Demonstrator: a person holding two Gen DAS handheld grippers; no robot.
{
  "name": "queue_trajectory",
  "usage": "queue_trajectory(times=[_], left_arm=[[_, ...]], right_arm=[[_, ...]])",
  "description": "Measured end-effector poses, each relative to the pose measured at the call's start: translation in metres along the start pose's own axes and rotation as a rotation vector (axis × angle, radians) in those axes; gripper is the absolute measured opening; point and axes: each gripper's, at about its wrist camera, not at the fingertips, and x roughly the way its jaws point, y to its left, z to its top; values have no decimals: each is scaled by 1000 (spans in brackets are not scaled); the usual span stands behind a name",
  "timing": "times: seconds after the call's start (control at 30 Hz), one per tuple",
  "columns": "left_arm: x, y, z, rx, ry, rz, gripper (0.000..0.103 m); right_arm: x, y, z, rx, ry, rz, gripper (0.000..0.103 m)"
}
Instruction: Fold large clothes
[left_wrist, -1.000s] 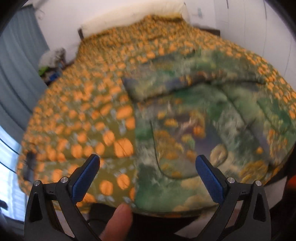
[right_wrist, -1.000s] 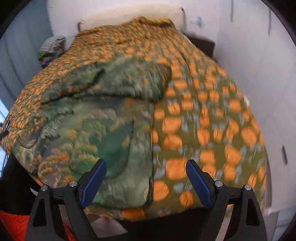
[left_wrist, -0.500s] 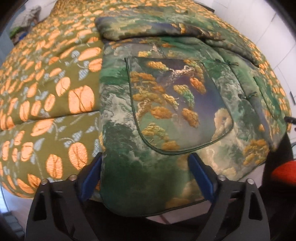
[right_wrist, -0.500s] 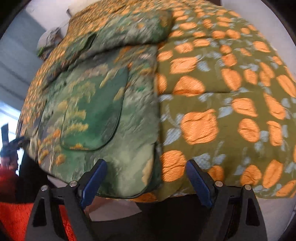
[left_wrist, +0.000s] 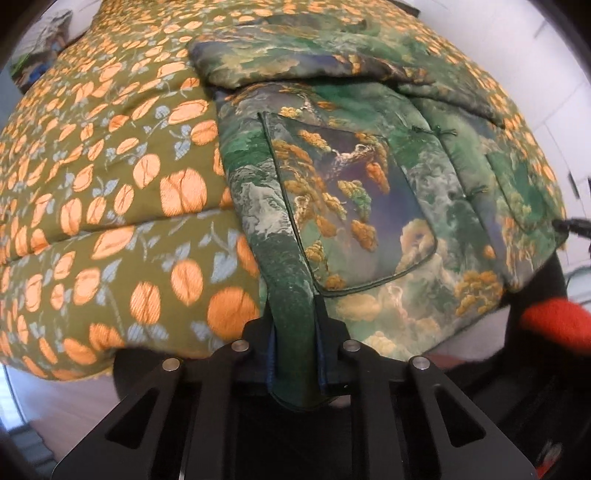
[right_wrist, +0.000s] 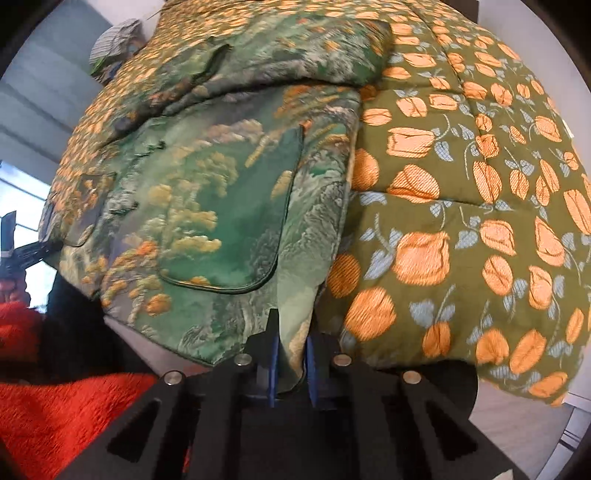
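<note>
left tool (left_wrist: 295, 354) closing on the near hem corner of the green brocade jacket (left_wrist: 369, 206), dark green cloth bunched between its blue pads; right tool (right_wrist: 291, 365) clamped together on the opposite hem corner, pale green fabric pinched between its pads; jacket lying front up on a bed, spread over the olive quilt with orange tulips (left_wrist: 110, 192), sleeves crossed over the far part, patch pocket (right_wrist: 225, 221) and knot buttons facing up, hem hanging at the near bed edge; both corners taken at once, probably so the bottom edge stays taut and level when lifted toward the collar for a fold; red sleeve (right_wrist: 55, 417) low in the right view.
</note>
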Motion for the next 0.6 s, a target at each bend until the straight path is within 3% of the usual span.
queue_trajectory(times=[0.17, 0.33, 0.5, 0.6], left_arm=[[-6, -1, -45, 25, 82, -11, 15], [-22, 2, -79, -8, 108, -86, 15], [-50, 14, -62, -55, 64, -174, 13], [-71, 34, -32, -114, -18, -236, 13]], right_arm=[[-11, 11, -33, 7, 77, 39, 12], [-22, 15, -53, 41, 102, 88, 12], [-46, 19, -38, 60, 62, 161, 11], [-61, 10, -11, 78, 4, 224, 11]])
